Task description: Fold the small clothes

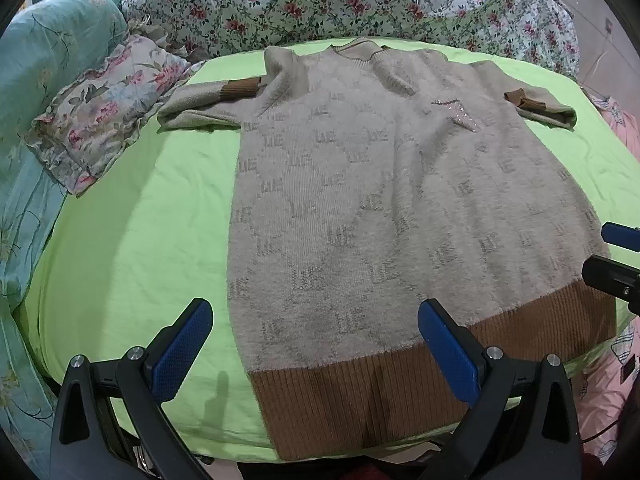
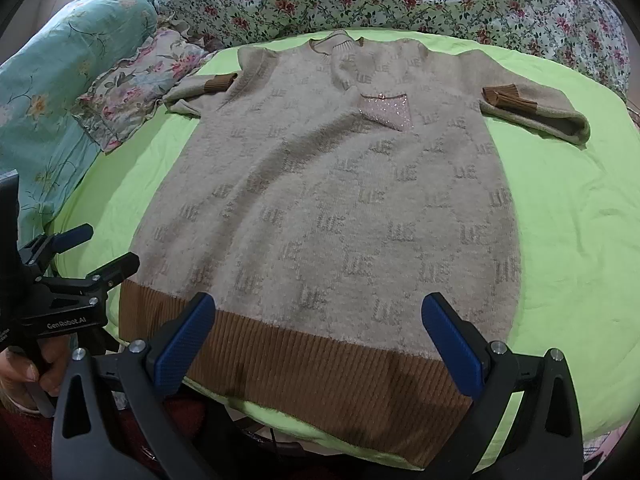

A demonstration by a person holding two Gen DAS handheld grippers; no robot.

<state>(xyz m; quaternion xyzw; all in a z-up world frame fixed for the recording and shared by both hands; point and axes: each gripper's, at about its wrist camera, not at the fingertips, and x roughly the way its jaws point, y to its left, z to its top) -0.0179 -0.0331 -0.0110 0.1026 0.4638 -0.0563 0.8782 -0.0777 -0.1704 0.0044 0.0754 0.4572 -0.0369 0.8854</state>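
Right wrist view only: the left gripper [image 2: 86,246] appears at the left edge of the frame, gripped by a bare hand [image 2: 30,368] at lower left; the pink sequinned pocket [image 2: 385,110] on the chest reads face-on. Left wrist view only: the right gripper [image 1: 618,256] intrudes at the right edge, mid-height, and pink bedding [image 1: 612,380] shows at lower right.

Left gripper [image 1: 316,346]: jaws wide apart, nothing between the blue pads, no contact seen. Right gripper [image 2: 318,340]: jaws likewise wide, holding nothing.

Beige knit dress [image 1: 384,208] lies flat and face-up on the green sheet [image 1: 132,240], neckline toward the top of the frame, both sleeves doubled back at the sides with brown cuffs showing. Its brown ribbed hem [image 2: 304,364] runs across the bottom of the frame. In the left view, the hem's left corner lies between the fingers; in the right view, the hem's mid-to-right stretch does.

Floral pillow [image 2: 136,84] at upper left, floral quilt [image 1: 320,4] across the top.
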